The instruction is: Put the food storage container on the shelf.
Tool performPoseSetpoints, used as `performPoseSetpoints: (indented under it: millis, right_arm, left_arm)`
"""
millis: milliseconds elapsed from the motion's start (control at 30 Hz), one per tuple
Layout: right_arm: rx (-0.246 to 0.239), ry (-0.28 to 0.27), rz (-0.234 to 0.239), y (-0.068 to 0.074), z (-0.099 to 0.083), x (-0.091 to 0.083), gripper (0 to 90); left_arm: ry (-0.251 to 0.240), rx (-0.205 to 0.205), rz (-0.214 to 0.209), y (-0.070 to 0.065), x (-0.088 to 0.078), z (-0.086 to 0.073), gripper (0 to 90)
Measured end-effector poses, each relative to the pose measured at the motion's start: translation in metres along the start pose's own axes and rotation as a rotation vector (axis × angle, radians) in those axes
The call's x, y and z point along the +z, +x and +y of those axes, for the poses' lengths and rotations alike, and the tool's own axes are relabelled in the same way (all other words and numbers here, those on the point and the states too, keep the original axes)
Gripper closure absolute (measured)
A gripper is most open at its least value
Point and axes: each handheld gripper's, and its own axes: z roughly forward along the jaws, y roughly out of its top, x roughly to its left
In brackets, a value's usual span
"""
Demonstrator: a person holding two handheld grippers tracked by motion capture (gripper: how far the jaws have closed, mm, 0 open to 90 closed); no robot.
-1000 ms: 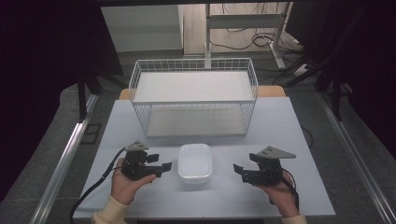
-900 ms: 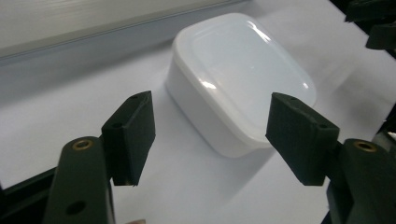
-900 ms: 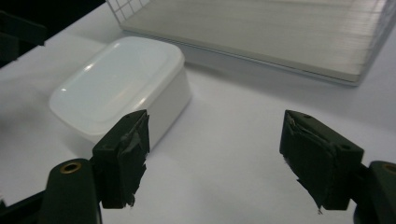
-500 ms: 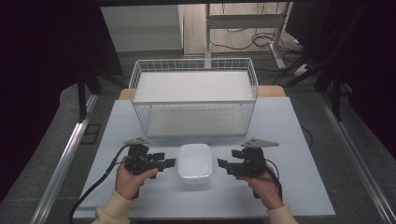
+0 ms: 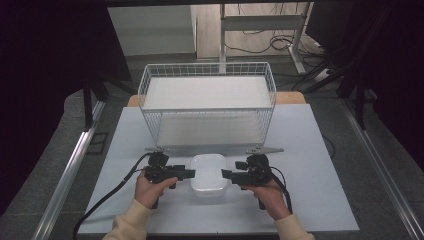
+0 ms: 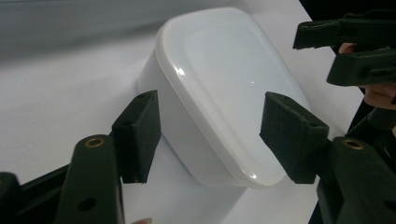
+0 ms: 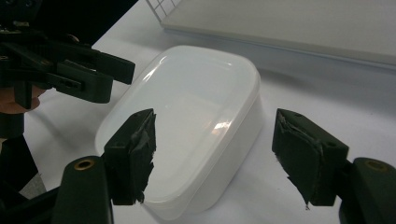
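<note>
Pale table (image 5: pixel 325 200); wire basket (image 5: pixel 207 107) behind; dark, seemingly cluttered room.

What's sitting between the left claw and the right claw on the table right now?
A white lidded plastic container lies between the left claw and the right claw, as the high view shows. Both claws stand open at its sides.

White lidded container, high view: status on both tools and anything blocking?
Left tool and right tool open, jaws just been closing, flanking the container, not gripping. Container lidded, flat on table. Wire basket behind; nothing in the way.
</note>
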Motion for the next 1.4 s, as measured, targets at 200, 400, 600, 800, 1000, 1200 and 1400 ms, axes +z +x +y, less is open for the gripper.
performPoseSetpoints:
  millis: [200,400,600,800,1000,1200,1400]
  right_arm:
    - [0.057,0.020,0.015,-0.004,-0.004,0.011,33.0]
    - [0.098,0.043,0.039,-0.006,-0.007,0.021,37.4]
    - [0.142,0.066,0.062,-0.009,-0.009,0.026,44.2]
    - [0.202,0.052,0.097,-0.013,-0.010,0.024,58.1]
    - [0.250,0.052,0.126,-0.016,-0.011,0.016,66.5]
    - [0.253,0.037,0.138,-0.012,-0.013,0.008,72.5]
    - [0.243,0.020,0.151,-0.009,-0.014,0.000,79.7]
  left_arm:
    - [0.005,-0.015,-0.030,0.001,0.005,-0.002,40.7]
    - [0.019,-0.024,-0.058,0.002,0.008,-0.003,45.6]
    - [0.026,-0.047,-0.073,0.004,0.009,-0.006,48.0]
    - [0.015,-0.082,-0.080,0.007,0.009,-0.009,59.7]
    - [0.000,-0.092,-0.088,0.005,0.005,-0.011,65.9]
    - [-0.015,-0.072,-0.086,-0.002,-0.003,-0.014,71.6]
    - [-0.035,-0.050,-0.086,-0.006,-0.010,-0.016,79.4]
